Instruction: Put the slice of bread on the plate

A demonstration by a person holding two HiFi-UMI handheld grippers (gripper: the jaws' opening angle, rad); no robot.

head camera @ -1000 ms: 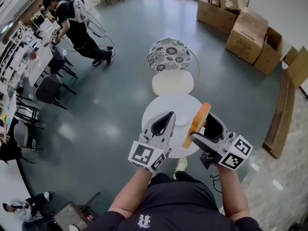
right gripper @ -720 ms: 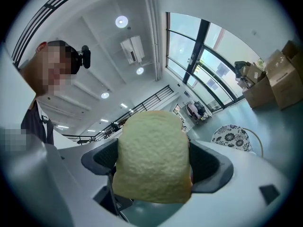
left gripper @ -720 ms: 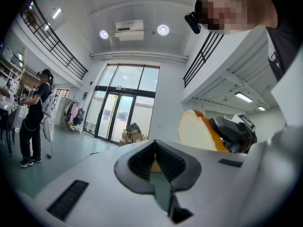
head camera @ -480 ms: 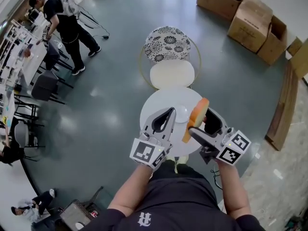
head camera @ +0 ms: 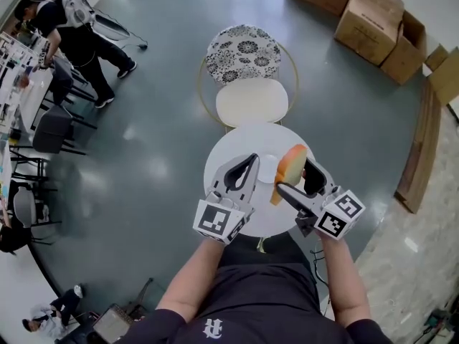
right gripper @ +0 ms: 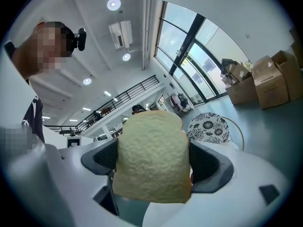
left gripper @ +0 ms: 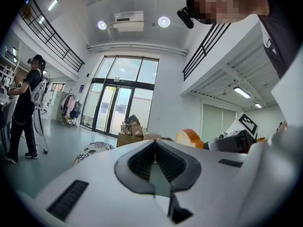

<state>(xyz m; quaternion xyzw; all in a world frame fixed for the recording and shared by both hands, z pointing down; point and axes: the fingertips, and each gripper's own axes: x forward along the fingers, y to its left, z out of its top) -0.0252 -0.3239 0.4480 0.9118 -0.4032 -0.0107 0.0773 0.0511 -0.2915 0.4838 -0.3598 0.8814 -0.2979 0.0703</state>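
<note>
- Right hand-held gripper [head camera: 295, 175] is pinching the pale, brown-crusted slice of bread [right gripper: 151, 162] by its side edges. The slice stands on edge, up off the round white desk [head camera: 219, 169].
- Left hand-held gripper [head camera: 246, 162] has its jaws pressed together with nothing in them, hanging just left of the small white plate [head camera: 265, 169].
- Bread looks a touch right of the plate, so I'd slide it left until centred, tip it flat, go low, then ease the jaws apart.
- Dropping it from height might bounce it off the rim.
</note>
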